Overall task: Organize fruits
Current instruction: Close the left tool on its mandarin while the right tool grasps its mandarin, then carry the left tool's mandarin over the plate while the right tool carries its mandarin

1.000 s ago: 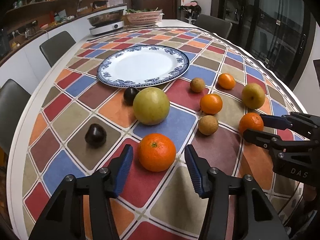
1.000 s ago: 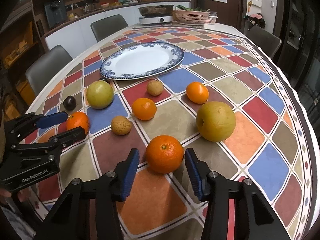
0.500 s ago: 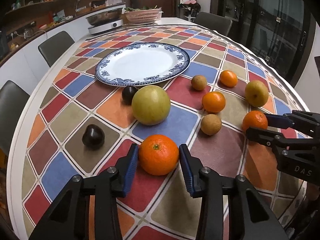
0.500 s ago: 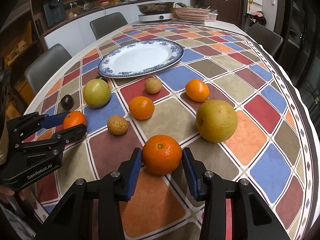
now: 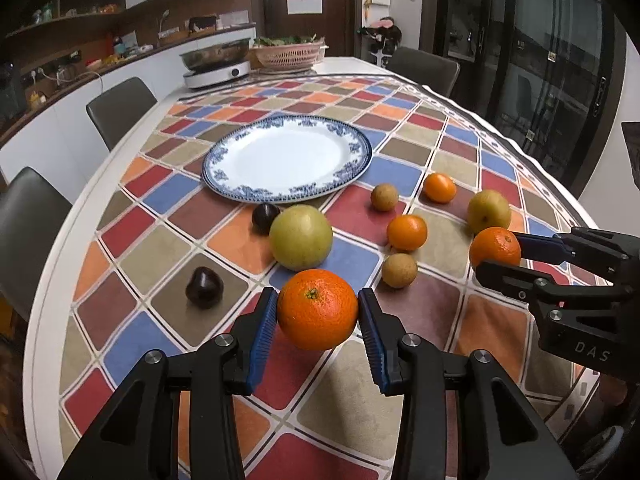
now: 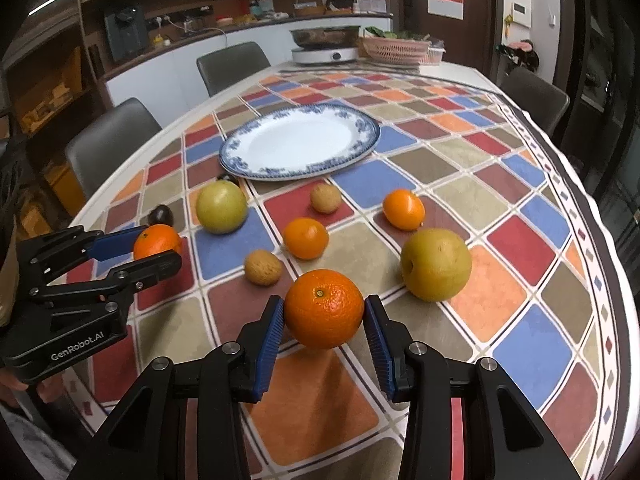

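My left gripper [image 5: 318, 312] is shut on an orange [image 5: 317, 309] and holds it just above the tablecloth. My right gripper [image 6: 324, 312] is shut on a second orange [image 6: 324, 308], also lifted slightly. Each held orange shows in the other view too, the left one [image 6: 157, 242] and the right one [image 5: 495, 247]. An empty blue-rimmed white plate [image 5: 224, 152] lies farther back at the table's middle. On the cloth lie a green pear [image 5: 301, 237], a yellow pear [image 6: 436, 264], two small oranges [image 6: 306, 238] [image 6: 403, 209], two brown fruits [image 6: 264, 267] [image 6: 326, 198] and two dark plums [image 5: 204, 287] [image 5: 265, 218].
The table has a checkered cloth [image 5: 448, 152] and a rounded edge close on the left and right. A hotplate with a pot [image 5: 218, 65] and a basket [image 5: 290, 54] stand at the far end. Grey chairs [image 5: 120, 108] line the table.
Both grippers closed on their oranges and lifted them slightly off the cloth. The other fruits and the plate have not moved.
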`<state>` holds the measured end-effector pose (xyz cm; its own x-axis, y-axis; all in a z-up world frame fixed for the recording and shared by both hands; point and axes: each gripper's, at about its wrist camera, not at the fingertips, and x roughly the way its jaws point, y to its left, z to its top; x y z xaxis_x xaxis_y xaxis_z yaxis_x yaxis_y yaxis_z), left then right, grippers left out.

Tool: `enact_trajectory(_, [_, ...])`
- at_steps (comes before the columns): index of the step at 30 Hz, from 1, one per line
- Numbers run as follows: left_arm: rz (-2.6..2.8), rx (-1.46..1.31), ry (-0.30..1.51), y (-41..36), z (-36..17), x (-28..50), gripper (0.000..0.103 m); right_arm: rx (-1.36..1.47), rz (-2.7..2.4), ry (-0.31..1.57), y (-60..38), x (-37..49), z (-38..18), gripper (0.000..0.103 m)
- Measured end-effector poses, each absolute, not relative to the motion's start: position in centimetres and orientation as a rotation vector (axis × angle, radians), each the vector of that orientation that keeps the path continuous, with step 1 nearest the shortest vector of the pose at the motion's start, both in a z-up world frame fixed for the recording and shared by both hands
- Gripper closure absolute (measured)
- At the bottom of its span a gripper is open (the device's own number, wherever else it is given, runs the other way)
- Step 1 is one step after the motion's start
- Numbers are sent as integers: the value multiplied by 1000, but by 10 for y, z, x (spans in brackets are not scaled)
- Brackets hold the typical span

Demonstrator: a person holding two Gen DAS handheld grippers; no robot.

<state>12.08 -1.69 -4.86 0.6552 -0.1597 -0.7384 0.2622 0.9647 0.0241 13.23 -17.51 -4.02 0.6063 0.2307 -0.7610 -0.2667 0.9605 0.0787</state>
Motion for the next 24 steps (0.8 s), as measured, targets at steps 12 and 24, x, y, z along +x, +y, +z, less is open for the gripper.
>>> enact_trajectory(12, [-235,136,721,-15,-7,115,62,-38,355,777,-170,130,-1,61])
enact_trajectory(24, [-227,124,672,-10,22,143,62,-45,408,704,-163,161,32,61])
